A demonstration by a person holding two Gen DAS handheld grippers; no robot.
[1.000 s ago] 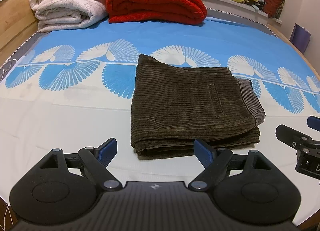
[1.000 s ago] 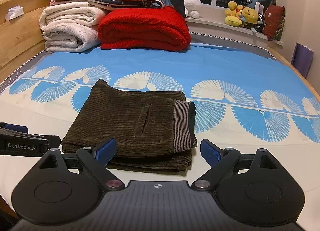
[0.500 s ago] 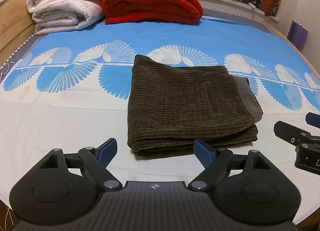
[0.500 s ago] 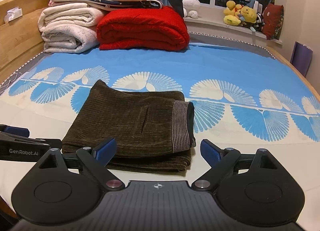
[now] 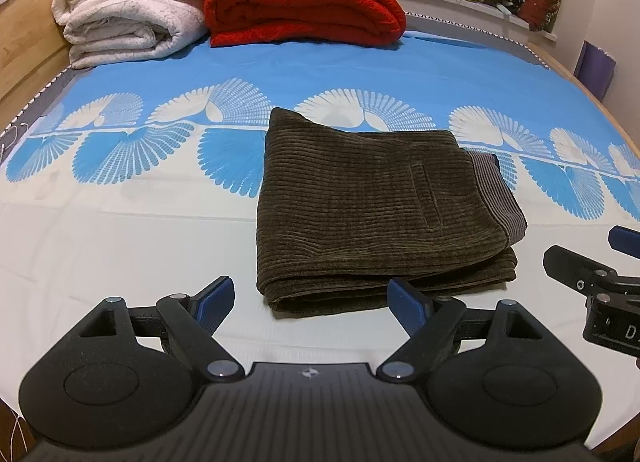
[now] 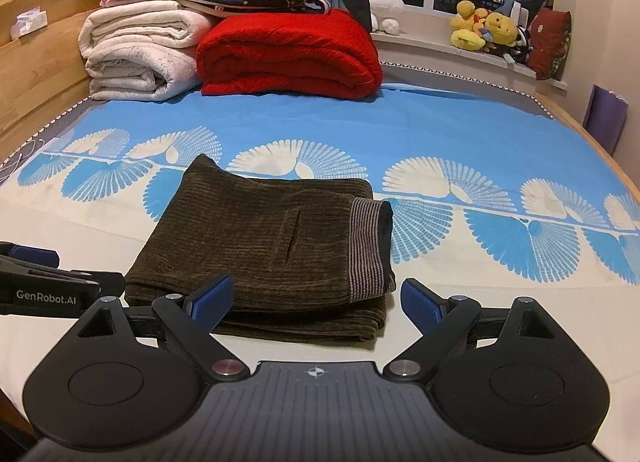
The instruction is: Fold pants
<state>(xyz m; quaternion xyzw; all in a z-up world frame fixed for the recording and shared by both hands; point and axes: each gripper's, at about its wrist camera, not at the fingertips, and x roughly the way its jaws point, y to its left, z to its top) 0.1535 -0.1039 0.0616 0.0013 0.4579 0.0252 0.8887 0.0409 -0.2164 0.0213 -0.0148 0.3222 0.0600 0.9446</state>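
The pants point(image 5: 380, 218) lie folded into a thick, ribbed brown square on the bed point(image 5: 120, 246) — soft corduroy with a striped grey band on one side. My left gripper point(image 5: 310, 298) has its blue fingers point(image 5: 216, 298) wide apart, holding nothing. My right gripper point(image 6: 316, 298) is spread wide too — just in front of the pants. A fluffy red blanket point(image 6: 288, 54) sits far behind.

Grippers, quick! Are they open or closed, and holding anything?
Left gripper: open, holding nothing.
Right gripper: open, holding nothing; the folded brown corduroy pants lie free.
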